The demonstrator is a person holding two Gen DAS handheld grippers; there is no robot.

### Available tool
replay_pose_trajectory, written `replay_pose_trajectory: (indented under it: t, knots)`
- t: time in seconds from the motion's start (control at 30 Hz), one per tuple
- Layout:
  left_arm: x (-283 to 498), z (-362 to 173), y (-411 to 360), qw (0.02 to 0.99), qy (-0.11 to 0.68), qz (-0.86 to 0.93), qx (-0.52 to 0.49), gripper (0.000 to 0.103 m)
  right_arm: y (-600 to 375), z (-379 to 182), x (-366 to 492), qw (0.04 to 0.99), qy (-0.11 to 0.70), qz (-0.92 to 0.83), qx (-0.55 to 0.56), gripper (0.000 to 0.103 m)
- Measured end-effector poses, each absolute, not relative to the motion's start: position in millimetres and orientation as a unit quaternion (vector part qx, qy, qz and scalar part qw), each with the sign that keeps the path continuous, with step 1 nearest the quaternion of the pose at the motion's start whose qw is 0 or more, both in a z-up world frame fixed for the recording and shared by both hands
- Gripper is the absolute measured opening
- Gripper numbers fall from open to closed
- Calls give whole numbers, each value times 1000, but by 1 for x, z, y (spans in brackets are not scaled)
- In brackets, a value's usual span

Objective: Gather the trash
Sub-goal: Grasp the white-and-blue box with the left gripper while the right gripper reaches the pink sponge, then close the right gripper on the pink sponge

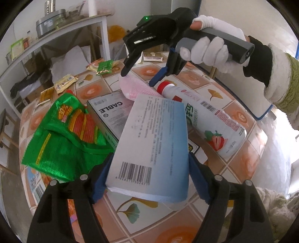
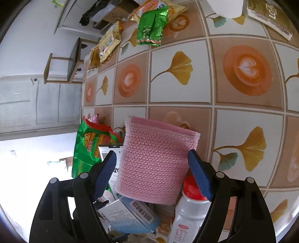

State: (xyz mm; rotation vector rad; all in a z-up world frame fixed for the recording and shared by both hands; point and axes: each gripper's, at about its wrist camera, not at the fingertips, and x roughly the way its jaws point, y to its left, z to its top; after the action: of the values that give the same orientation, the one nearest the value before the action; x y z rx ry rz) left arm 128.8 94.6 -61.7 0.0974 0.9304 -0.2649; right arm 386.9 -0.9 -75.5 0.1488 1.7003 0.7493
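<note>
My left gripper (image 1: 149, 177) is shut on a light blue box (image 1: 153, 142) with a barcode, its blue pads on the two long edges. The box is tilted above the table. It lies over a grey "CABLE" box (image 1: 110, 115) and a strawberry drink bottle (image 1: 211, 119) with a red cap. A gloved hand (image 1: 211, 52) holds my right gripper (image 1: 139, 77) over a pink bubble-wrap pouch (image 1: 134, 86). In the right wrist view that gripper (image 2: 152, 168) stands open, and the pink pouch (image 2: 155, 160) lies between its fingers. A crumpled green snack bag (image 1: 63, 134) lies to the left.
The patterned tablecloth (image 2: 243, 130) carries more wrappers at the far side: a small green one (image 2: 151, 26), yellow ones (image 2: 110, 41) and a flat gold box (image 2: 269, 16). A white shelf (image 1: 56, 28) with pots stands behind the table. A chair (image 2: 72, 59) is beside it.
</note>
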Motion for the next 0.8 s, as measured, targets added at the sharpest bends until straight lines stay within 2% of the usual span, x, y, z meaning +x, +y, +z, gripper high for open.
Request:
replay_pose_trajectory:
  t: [0.27,0.4,0.8]
  knots:
    - [126,-61,100,889,441,-118,27,75,5,-84,390,582,743,321,82,79]
    - [123,-59,105,894,436,-107,17,75,15,-76,381,590,732,330,80,73]
    - [105,-51,122,909,408,-88,-1,75,39,-35,331,670,645,368,-14,71]
